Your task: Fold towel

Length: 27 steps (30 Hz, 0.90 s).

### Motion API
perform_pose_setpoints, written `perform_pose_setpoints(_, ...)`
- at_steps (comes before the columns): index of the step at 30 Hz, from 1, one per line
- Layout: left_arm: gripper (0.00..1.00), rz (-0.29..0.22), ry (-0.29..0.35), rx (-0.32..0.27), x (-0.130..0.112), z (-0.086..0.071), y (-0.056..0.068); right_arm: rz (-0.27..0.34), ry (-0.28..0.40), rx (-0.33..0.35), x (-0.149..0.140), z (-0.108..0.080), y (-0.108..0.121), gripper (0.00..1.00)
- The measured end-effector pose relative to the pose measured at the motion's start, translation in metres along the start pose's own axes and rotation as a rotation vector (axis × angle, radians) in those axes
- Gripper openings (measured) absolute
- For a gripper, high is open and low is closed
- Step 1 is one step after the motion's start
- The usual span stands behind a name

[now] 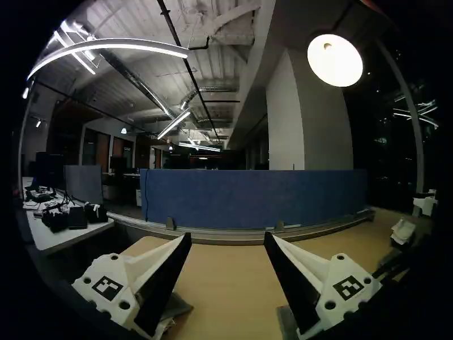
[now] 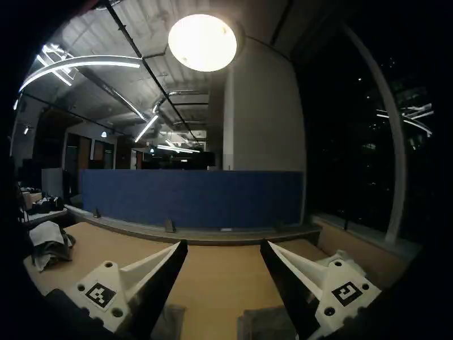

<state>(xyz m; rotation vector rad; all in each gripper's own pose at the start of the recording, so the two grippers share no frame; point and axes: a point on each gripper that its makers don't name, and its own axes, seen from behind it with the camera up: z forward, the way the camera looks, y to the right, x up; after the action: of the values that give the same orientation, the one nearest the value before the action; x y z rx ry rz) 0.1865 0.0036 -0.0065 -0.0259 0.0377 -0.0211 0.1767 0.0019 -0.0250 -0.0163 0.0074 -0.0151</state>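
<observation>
Two grippers hang low over a wooden desk (image 1: 226,283), both pointing at a blue divider (image 1: 255,198) that closes off its far edge.

In the left gripper view, a side desk (image 1: 68,226) with dark clutter sits far left, apart from the wooden one. The left gripper (image 1: 226,235) has its fingers spread wide, with nothing between them but bare wood. The grey towel (image 1: 180,310) lies at the very bottom, back near the finger bases: one piece under the inner edge of the left-hand finger, another patch beside the right-hand finger. Whether it touches either finger cannot be told. Ahead, the desk runs open to the divider's rail. Further right a pillar (image 1: 306,113) rises behind the divider, with a round lamp (image 1: 334,59) above it, and a pale crumpled thing (image 1: 403,229) rests near the desk's right end.

In the right gripper view, a heap of crumpled cloth (image 2: 48,241) sits at the desk's left edge, well clear of the fingers. The right gripper (image 2: 223,243) is likewise spread wide and holds nothing. The grey towel (image 2: 265,324) shows again along the bottom, one corner by the left-hand finger and a wider patch by the right-hand finger, both behind the tips. Bare wood lies between and beyond the fingers up to the divider. On the right, a ledge (image 2: 362,238) under a dark window (image 2: 351,141) bounds the desk.
</observation>
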Motion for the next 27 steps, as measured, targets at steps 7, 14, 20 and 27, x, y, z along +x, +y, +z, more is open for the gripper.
perform_pose_setpoints(7, 0.95, 0.007, 0.007, -0.014, 0.032, -0.005, 0.006, 0.001, 0.006, 0.012, 0.034, -0.007, -0.004, 1.0)
perform_pose_setpoints(14, 0.95, 0.012, 0.001, -0.03, 0.042, -0.006, 0.011, 0.016, 0.006, 0.021, 0.047, -0.008, -0.005, 1.0)
perform_pose_setpoints(20, 0.95, 0.04, -0.043, -0.08, 0.034, -0.006, 0.021, -0.007, -0.028, 0.05, 0.043, -0.007, -0.008, 1.0)
perform_pose_setpoints(27, 0.95, 0.112, -0.168, -0.265, 0.005, -0.02, 0.061, -0.078, -0.141, 0.2, 0.02, -0.016, -0.038, 1.0)
